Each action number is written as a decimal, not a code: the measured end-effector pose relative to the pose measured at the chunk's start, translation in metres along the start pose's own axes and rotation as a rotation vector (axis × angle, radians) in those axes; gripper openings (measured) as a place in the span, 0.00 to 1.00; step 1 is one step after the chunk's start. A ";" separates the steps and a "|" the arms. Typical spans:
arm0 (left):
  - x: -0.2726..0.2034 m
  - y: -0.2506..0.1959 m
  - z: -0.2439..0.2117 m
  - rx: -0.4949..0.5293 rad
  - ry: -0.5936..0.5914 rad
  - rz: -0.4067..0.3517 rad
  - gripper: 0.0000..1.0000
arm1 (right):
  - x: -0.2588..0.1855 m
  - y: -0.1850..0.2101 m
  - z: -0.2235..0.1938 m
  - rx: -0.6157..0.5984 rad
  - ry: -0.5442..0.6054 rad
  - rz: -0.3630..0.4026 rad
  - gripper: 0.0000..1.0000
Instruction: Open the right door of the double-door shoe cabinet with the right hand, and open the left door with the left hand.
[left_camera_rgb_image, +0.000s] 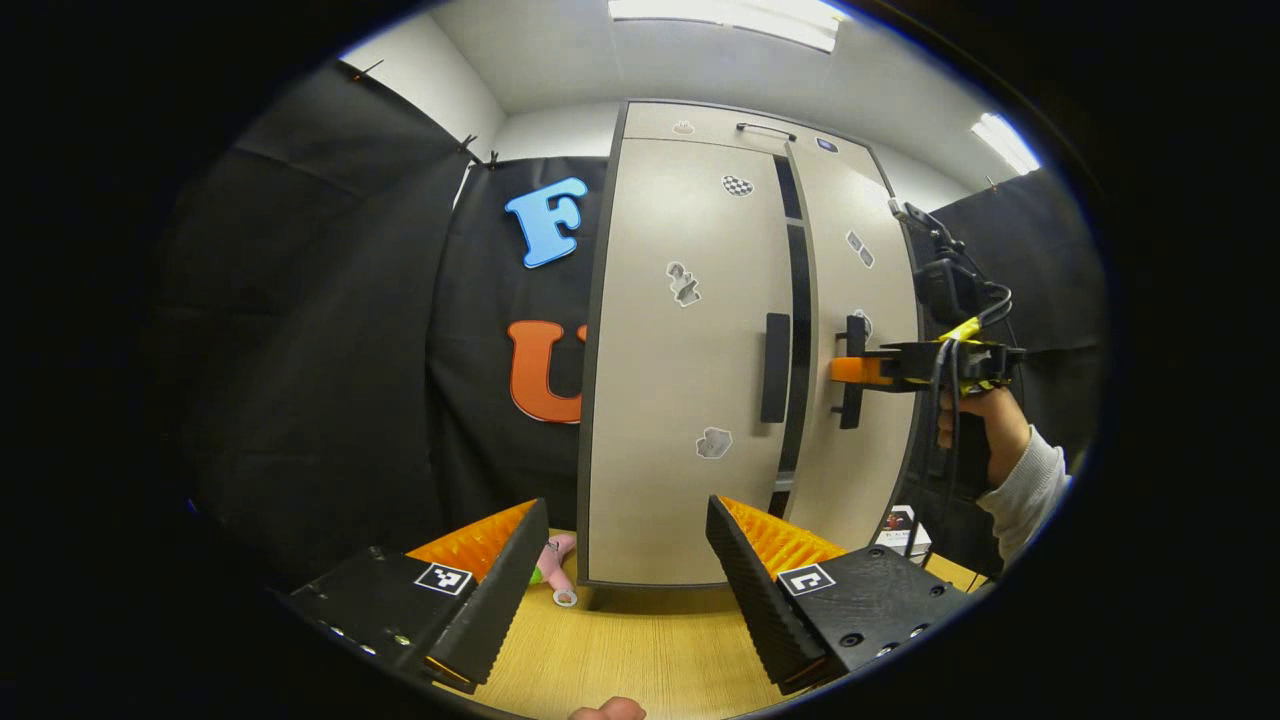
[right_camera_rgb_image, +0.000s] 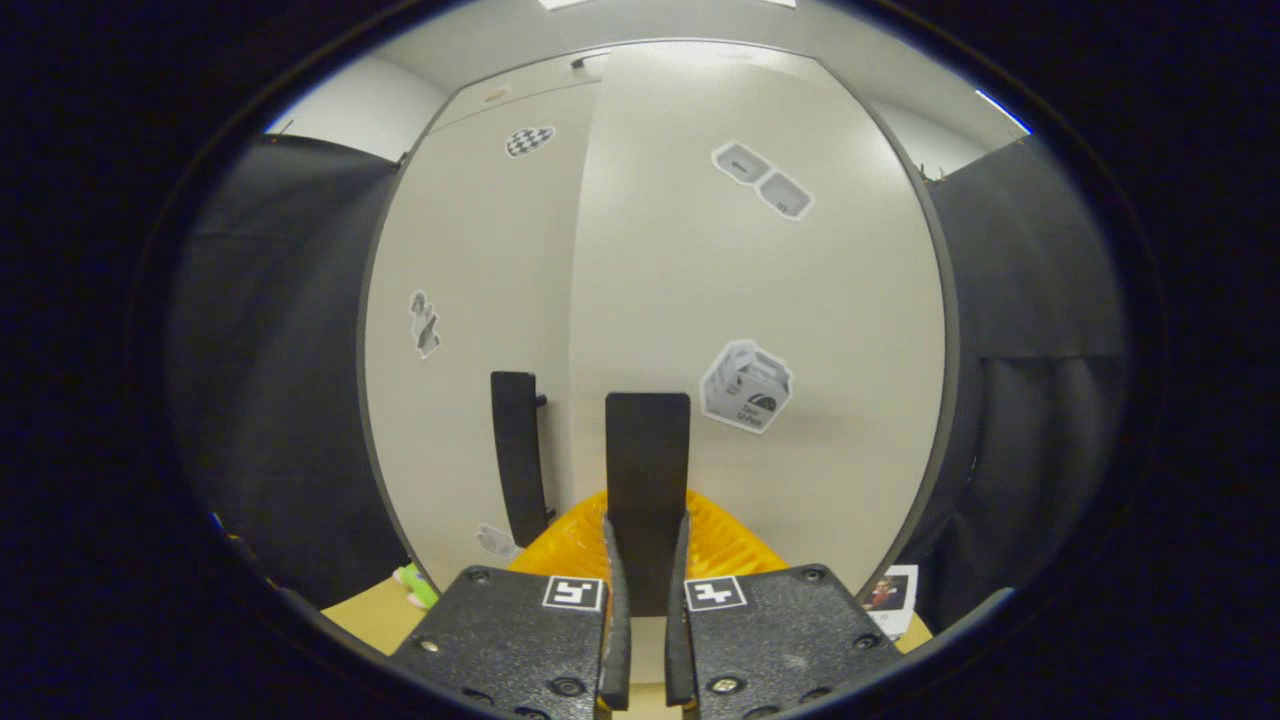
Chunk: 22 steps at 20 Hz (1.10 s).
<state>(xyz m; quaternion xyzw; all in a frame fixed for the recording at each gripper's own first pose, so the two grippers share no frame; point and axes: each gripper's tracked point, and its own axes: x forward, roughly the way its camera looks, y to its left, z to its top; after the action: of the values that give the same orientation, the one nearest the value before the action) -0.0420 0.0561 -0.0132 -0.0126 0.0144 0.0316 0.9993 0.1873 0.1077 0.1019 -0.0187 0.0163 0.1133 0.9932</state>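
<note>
Your right gripper (right_camera_rgb_image: 640, 560) is clamping the right door's upright handle (right_camera_rgb_image: 647, 470), apparently pulling it ajar; your left gripper (left_camera_rgb_image: 625, 560) is hanging open, the left door's upright handle (left_camera_rgb_image: 775, 367) straight ahead above it.

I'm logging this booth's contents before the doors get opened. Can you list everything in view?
Shoe cabinet: one, beige, double-door, standing on the table.
Door handles: two, black, upright; left handle free, right handle clamped by the right gripper.
Stickers: several, grey and white, on both doors.
Table: one, light wood.
Small toy: one, pink and green, by the cabinet's left foot.
Left gripper: open, short of the cabinet.
Right gripper: shut on the right handle.
Hand: one, grey sleeve, holding the right gripper.
</note>
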 end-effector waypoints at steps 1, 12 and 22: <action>0.000 0.000 0.001 0.001 -0.003 -0.001 0.95 | -0.004 0.000 0.001 -0.001 0.000 0.005 0.17; 0.001 -0.016 0.002 0.008 -0.011 -0.014 0.95 | -0.040 -0.016 0.004 -0.018 0.001 0.025 0.17; 0.007 -0.031 -0.003 -0.003 -0.003 -0.022 0.95 | -0.054 -0.033 0.002 -0.030 -0.001 0.007 0.16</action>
<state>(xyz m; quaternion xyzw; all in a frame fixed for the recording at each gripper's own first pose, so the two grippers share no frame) -0.0329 0.0251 -0.0158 -0.0143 0.0125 0.0206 0.9996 0.1428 0.0632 0.1074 -0.0336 0.0143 0.1173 0.9924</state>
